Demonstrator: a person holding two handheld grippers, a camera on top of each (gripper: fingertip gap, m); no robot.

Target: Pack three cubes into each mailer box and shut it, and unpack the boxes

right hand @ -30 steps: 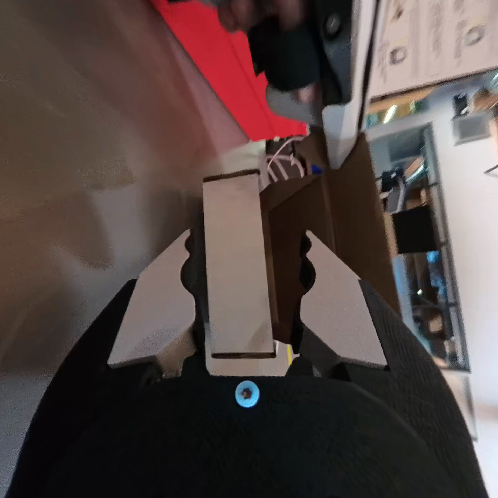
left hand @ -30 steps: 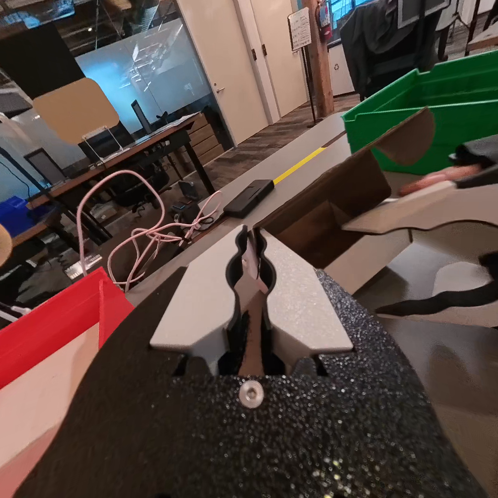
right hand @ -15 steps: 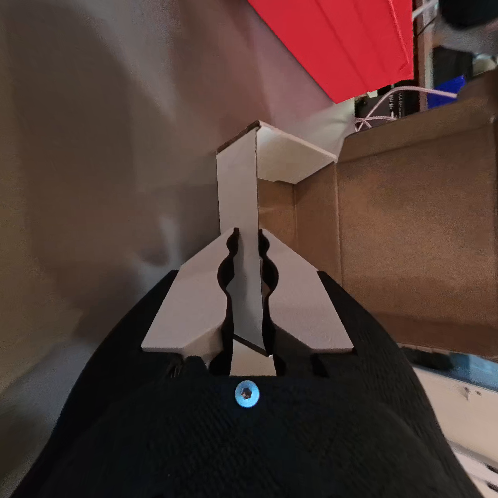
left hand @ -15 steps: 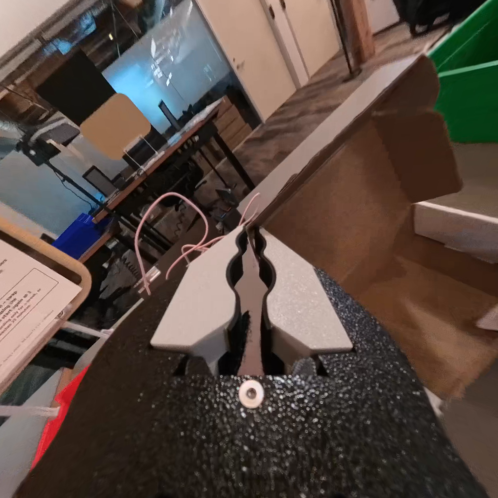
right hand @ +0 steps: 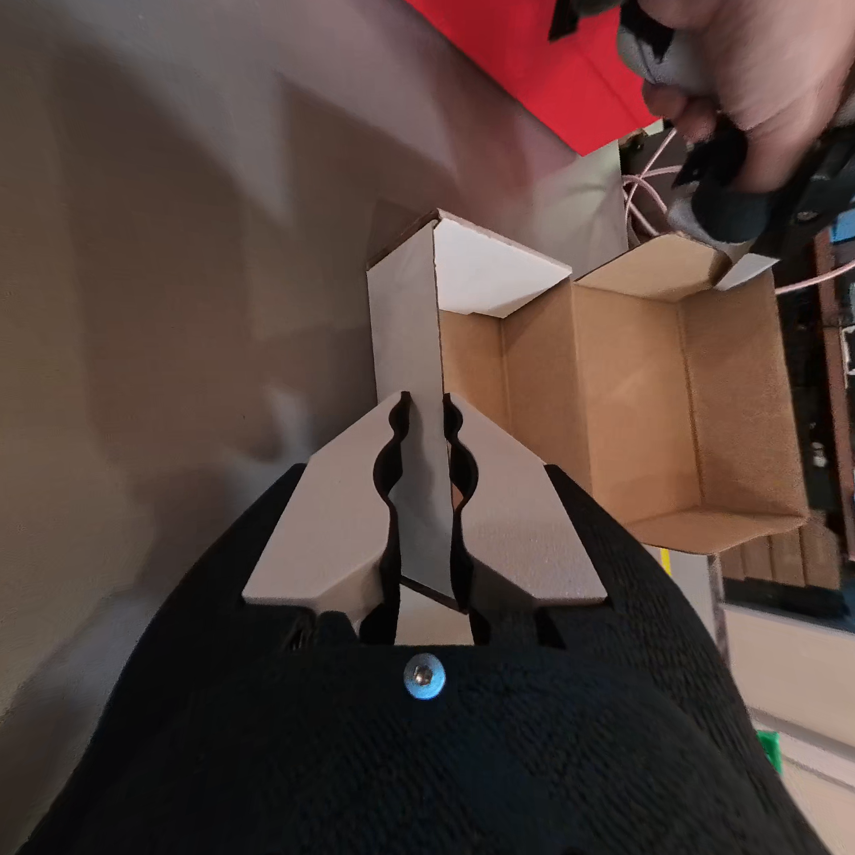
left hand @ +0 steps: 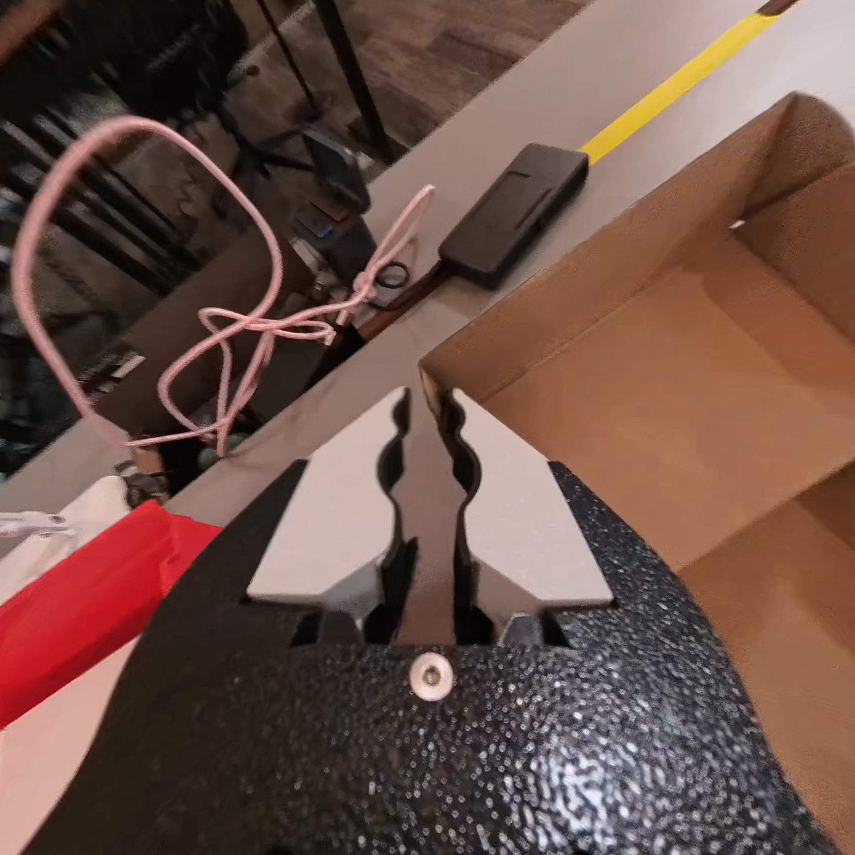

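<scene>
Right wrist view: the mailer box (right hand: 647, 393) lies opened and empty on the counter (right hand: 162, 324), no cubes visible. The right hand-held gripper (right hand: 424, 409) pinches its white wall; the left hand-held gripper (left hand: 428, 393) stands slightly spread at a corner. Packing seems not yet begun, or unpacking done.

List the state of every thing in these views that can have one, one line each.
Mailer box: open, lid up, nothing visible inside.
Box flap: standing upright between the right gripper's fingers.
Right gripper: closed on the box flap, both fingers against it.
Left gripper: fingers slightly apart at the box corner, not clamping it.
Pink cable: loose, tangled, hanging off the table edge.
Red bin: only partly in view, contents hidden.
</scene>
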